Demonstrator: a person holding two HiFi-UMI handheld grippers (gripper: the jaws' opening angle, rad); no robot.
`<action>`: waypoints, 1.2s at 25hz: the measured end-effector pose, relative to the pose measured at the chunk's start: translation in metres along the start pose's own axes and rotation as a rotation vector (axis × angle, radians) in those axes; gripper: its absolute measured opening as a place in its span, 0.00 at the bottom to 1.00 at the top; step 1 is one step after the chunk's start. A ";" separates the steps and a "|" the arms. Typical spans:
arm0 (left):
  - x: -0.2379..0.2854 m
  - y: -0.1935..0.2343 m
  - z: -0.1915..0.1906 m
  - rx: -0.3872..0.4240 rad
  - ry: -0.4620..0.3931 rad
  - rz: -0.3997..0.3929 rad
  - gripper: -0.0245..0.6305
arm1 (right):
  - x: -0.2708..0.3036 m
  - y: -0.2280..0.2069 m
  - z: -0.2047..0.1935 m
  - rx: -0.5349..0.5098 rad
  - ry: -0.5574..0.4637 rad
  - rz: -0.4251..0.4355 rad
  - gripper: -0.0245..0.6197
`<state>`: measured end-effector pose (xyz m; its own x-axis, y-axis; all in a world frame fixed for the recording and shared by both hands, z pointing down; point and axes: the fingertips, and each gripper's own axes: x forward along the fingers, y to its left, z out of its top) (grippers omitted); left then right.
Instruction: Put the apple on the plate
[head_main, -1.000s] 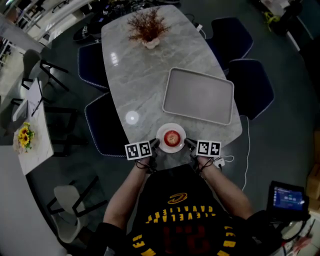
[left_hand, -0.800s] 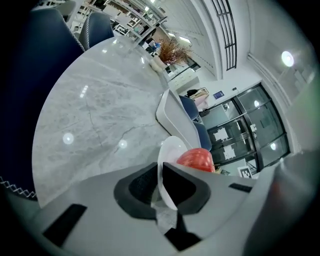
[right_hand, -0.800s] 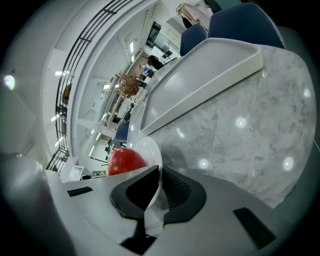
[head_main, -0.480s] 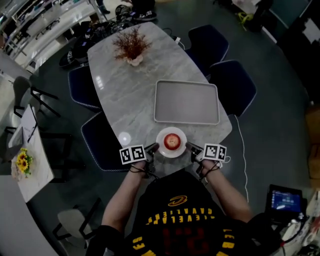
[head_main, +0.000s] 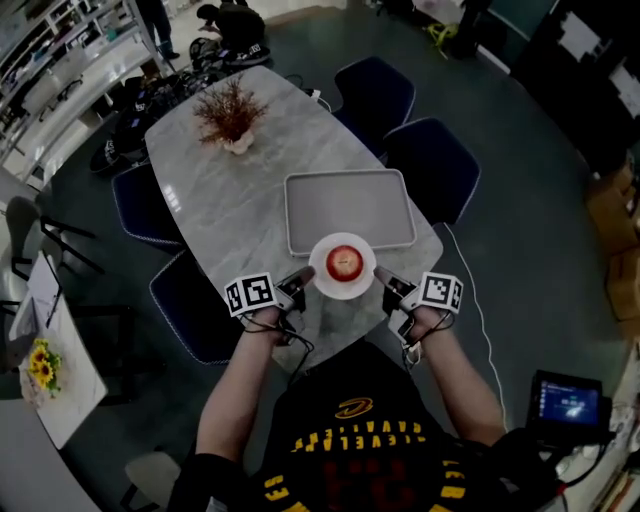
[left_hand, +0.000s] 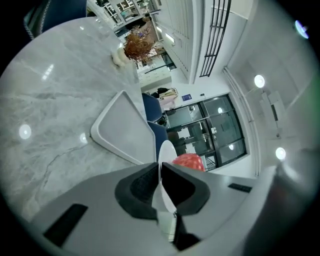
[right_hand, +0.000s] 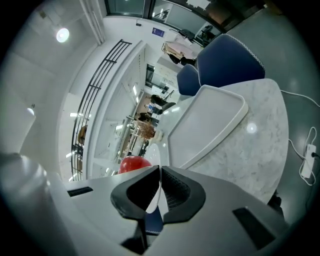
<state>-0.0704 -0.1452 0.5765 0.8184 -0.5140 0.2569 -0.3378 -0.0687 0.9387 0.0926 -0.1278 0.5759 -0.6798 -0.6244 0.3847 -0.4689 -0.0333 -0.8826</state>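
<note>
Gripping the stiff, probably breakable plate (head_main: 321, 279) by its thin rim, left gripper (head_main: 303, 275) just closing tighter on the left edge, right gripper (head_main: 381, 273) clamped on the right, with the smooth round apple (head_main: 343, 262) loose in the middle, likely to roll.

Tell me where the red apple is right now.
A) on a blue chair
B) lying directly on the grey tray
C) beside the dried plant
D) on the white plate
D: the apple sits in the middle of the white plate. The left hand-held gripper, its jaws having just been closing, and the right hand-held gripper pinch the plate's rim from opposite sides.
</note>
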 end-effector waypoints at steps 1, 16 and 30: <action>0.002 -0.008 0.004 0.000 0.000 -0.019 0.07 | -0.003 0.003 0.006 0.007 -0.013 0.001 0.08; 0.077 -0.031 0.065 -0.055 -0.053 -0.057 0.07 | 0.031 -0.009 0.120 0.030 0.001 0.092 0.08; 0.131 0.013 0.117 -0.079 -0.046 0.026 0.07 | 0.096 -0.048 0.170 0.065 0.081 0.087 0.08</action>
<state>-0.0216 -0.3133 0.5951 0.7871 -0.5535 0.2723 -0.3194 0.0119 0.9475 0.1461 -0.3190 0.6092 -0.7608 -0.5625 0.3237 -0.3699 -0.0341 -0.9284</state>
